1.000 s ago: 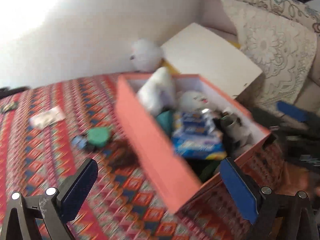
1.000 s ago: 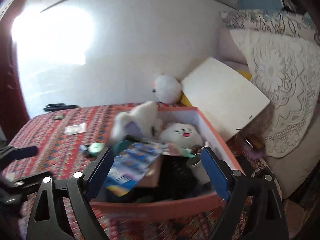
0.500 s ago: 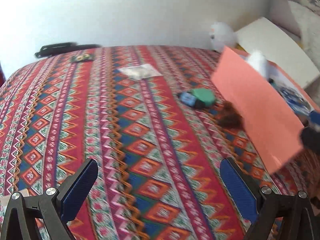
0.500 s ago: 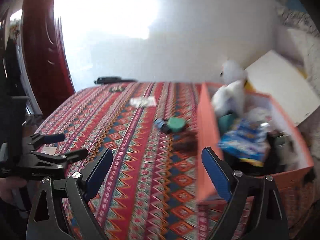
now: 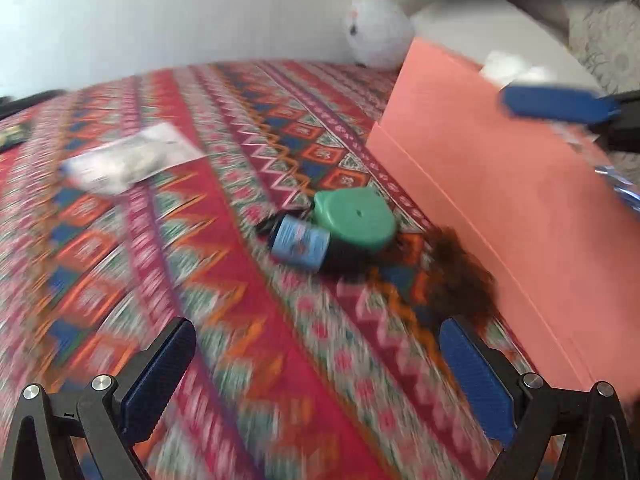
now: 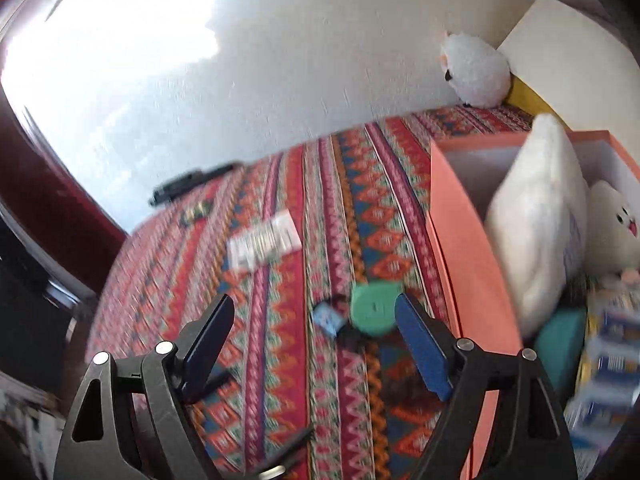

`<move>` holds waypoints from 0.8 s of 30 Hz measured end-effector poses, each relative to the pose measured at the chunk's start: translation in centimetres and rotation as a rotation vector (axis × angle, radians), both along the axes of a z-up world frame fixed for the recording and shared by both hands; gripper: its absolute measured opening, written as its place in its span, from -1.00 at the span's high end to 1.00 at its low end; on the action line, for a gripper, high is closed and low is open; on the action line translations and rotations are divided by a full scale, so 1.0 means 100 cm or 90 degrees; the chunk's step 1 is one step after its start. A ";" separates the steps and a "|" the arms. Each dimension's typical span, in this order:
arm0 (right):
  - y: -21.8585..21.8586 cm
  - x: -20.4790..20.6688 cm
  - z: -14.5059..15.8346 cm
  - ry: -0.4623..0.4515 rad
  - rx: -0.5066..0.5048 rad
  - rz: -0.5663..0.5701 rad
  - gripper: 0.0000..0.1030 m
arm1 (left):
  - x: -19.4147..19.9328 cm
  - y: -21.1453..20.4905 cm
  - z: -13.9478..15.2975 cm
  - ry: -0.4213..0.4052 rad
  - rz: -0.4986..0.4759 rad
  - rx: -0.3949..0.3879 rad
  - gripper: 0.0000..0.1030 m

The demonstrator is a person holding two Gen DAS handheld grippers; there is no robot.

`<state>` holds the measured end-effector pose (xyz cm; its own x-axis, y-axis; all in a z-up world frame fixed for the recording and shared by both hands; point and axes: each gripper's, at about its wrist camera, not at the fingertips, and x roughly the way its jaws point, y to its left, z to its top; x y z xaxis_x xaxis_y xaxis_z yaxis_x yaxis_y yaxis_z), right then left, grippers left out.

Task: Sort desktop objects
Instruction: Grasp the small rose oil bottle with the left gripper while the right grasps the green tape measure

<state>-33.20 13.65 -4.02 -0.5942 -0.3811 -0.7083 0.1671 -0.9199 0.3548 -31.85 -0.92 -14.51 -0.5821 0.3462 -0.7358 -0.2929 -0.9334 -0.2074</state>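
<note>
Left wrist view: the left gripper (image 5: pixel 314 364) hangs low over the patterned cloth (image 5: pixel 224 240) of the tabletop, its two blue pads spread wide with nothing between them.
Right wrist view: the right gripper (image 6: pixel 314 338) is likewise wide open and empty, above the same cloth (image 6: pixel 280 280).
Green round case (image 5: pixel 354 218): lies flat on the cloth just beside the outer wall of the orange box (image 5: pixel 500 200); in the right wrist view it (image 6: pixel 374 308) sits just ahead of that gripper's right-hand pad, partly hidden by it.
Small blue-labelled bottle (image 5: pixel 300 242): on its side, touching the green case; also seen in the right wrist view (image 6: pixel 329 318), though blurred.
Brown fuzzy tuft (image 5: pixel 460 280): on the cloth against the foot of the box wall; what it is cannot be told.
Clear plastic packet (image 5: pixel 132 158): flat on the cloth, well apart from the case and bottle; further back in the right wrist view (image 6: pixel 264 242).
Orange box contents (image 6: pixel 472 240): a white plush cushion (image 6: pixel 536 220) leaning against the near wall, a white plush toy with a face (image 6: pixel 616 228), a teal item (image 6: pixel 560 336), and blurred blue packets (image 6: pixel 612 356).
Back of tabletop: a white round plush (image 6: pixel 474 70) by the wall, next to a leaning white board (image 6: pixel 568 64).
Far left edge: a black object (image 6: pixel 188 184), too blurred to identify.
</note>
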 end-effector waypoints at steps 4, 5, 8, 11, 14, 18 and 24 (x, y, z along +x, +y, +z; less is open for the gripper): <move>0.007 -0.018 -0.008 -0.014 -0.007 0.005 -0.66 | -0.043 0.019 -0.021 -0.026 -0.049 -0.045 -0.95; 0.007 -0.021 -0.011 -0.017 -0.001 0.009 -0.66 | -0.044 0.021 -0.021 -0.020 -0.061 -0.051 -0.89; 0.007 -0.026 -0.014 -0.010 0.023 0.007 -0.67 | -0.048 0.028 -0.019 -0.001 -0.097 -0.069 -0.23; 0.008 -0.030 -0.016 -0.003 0.028 0.003 -0.68 | -0.035 0.022 -0.017 0.009 -0.095 -0.078 -0.23; -0.003 -0.028 -0.017 0.011 0.054 0.009 -0.71 | -0.008 -0.001 -0.014 0.013 -0.041 -0.065 -0.23; -0.037 -0.012 -0.025 0.025 0.092 0.069 -0.67 | 0.011 -0.018 -0.014 0.008 -0.008 -0.040 -0.23; -0.048 -0.039 -0.099 -0.087 0.188 -0.021 -0.62 | 0.035 -0.039 -0.015 0.001 0.030 -0.006 -0.24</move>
<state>-37.11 8.84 -13.90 -0.4950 -0.1286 -0.8593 0.1045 -0.9906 0.0881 -28.32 -4.84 -16.04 -0.5989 0.3119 -0.7376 -0.2489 -0.9479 -0.1987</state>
